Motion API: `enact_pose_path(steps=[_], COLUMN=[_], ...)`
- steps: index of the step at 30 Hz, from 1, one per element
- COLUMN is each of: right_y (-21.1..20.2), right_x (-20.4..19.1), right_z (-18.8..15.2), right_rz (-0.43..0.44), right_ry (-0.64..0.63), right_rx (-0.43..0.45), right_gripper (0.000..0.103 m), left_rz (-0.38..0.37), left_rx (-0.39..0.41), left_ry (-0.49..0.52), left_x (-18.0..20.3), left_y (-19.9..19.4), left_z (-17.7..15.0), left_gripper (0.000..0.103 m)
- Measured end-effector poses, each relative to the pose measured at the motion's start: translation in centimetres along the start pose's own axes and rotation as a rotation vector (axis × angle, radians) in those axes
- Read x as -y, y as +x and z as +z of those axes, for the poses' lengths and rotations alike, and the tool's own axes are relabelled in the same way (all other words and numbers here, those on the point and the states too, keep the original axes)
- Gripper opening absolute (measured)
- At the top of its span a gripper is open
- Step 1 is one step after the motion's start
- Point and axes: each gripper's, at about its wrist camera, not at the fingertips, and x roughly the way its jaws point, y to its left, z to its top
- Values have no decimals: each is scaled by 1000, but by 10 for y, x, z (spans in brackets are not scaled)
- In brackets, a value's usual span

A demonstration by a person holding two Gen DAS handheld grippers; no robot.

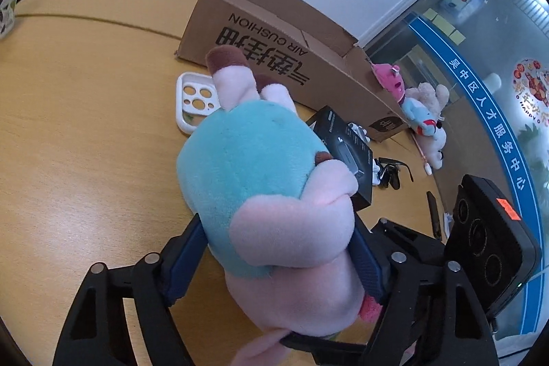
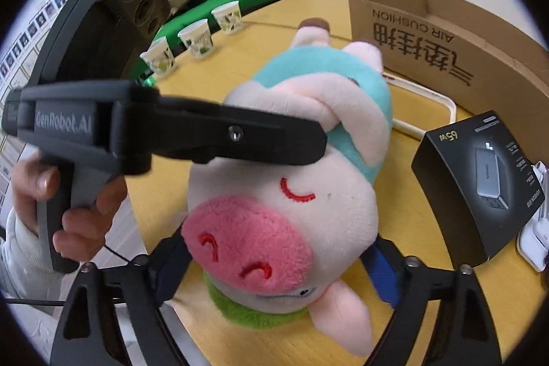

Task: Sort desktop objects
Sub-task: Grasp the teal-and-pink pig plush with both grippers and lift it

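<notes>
I am holding the pig toy [image 1: 260, 194] up over the table [image 1: 85, 126] with both hands. My left gripper [image 1: 281, 249] has its blue fingers [image 1: 185, 259] squeezed on the pig's soft middle. My right gripper [image 2: 278, 266] sits at the pig's head, one finger on each side, but I cannot tell if it is squeezing.

The big cardboard box [image 1: 274, 57] is open at the top and sits just past the toy. I think the pig goes in there. To do it well, I should keep my left fingers tight and let only one gripper carry the pig. I should lift it higher than the box wall and keep it away from the black charger box [image 2: 480, 187] and the white phone case [image 1: 194, 102]. I let go only when it is inside.
</notes>
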Motion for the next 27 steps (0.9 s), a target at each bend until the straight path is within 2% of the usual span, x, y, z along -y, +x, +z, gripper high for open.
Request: enact_pose_path(steps=[3, 6, 10, 13, 15, 21, 23, 27], right_y=[-11, -33, -79, -106, -117, -118, -107, -70], right_x=[4, 6, 18, 35, 49, 106, 130, 178], right_z=[1, 18, 53, 95, 127, 232, 262, 305], right_rz=[7, -18, -88, -127, -151, -175, -169, -170], right_ry=[34, 44, 38, 27, 22, 52, 75, 146], right_rx=[36, 118, 251, 337, 374, 390, 376, 331], right_gripper=[78, 78, 78, 78, 78, 78, 78, 78], left_rz=[13, 4, -21, -21, -29, -64, -57, -41], left_rx=[27, 97, 186, 246, 271, 289, 266, 188], left_ry=[62, 164, 287, 387, 415, 363, 346, 318], left_x=[26, 59, 101, 131, 141, 137, 127, 103], left_y=[-5, -28, -51, -65, -70, -54, -36, 10], left_z=[5, 30, 88, 144, 180, 298, 335, 386], left_gripper=[72, 72, 72, 72, 72, 72, 72, 71])
